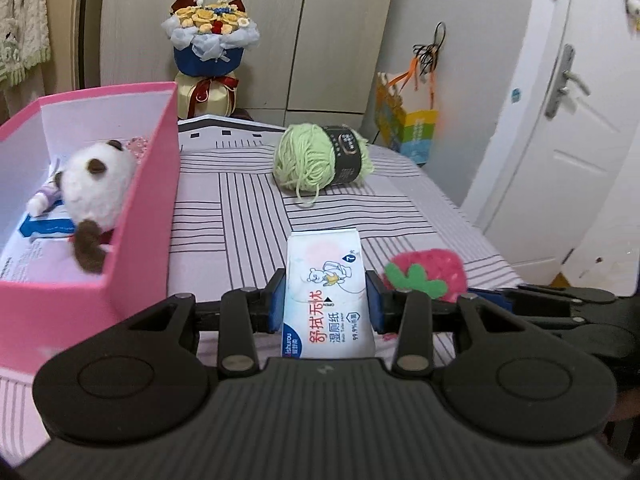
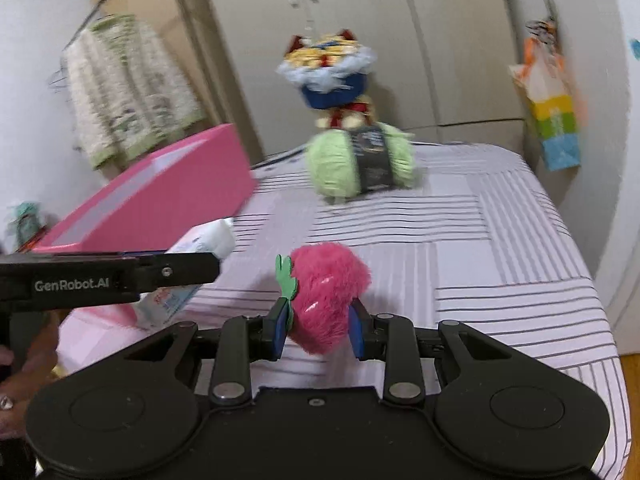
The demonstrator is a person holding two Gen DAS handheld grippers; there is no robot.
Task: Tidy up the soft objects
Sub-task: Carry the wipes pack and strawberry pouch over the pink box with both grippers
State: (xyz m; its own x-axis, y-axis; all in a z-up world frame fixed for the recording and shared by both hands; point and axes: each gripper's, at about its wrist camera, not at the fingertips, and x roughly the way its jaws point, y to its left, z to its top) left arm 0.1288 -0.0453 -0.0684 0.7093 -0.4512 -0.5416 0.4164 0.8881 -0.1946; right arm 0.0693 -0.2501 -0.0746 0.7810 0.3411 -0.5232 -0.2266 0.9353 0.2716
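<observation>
Left gripper [image 1: 326, 306] clamped on wet-wipe pack [image 1: 326, 292]; right gripper [image 2: 320, 330] clamped on plush strawberry [image 2: 326, 292]; both narrowly parted.

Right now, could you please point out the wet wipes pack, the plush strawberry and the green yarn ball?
wet wipes pack [image 1: 326, 296]: left wrist view, printed front face.
plush strawberry [image 2: 326, 294]: right wrist view, pink furry body.
green yarn ball [image 1: 304, 160]: left wrist view, wound yarn left of the black label.

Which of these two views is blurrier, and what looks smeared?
Right wrist view is blurrier: the green yarn ball with a black label, the flower bouquet and the pink cardboard box smear. Left wrist view stays sharp, though the white door bows from fisheye.
</observation>
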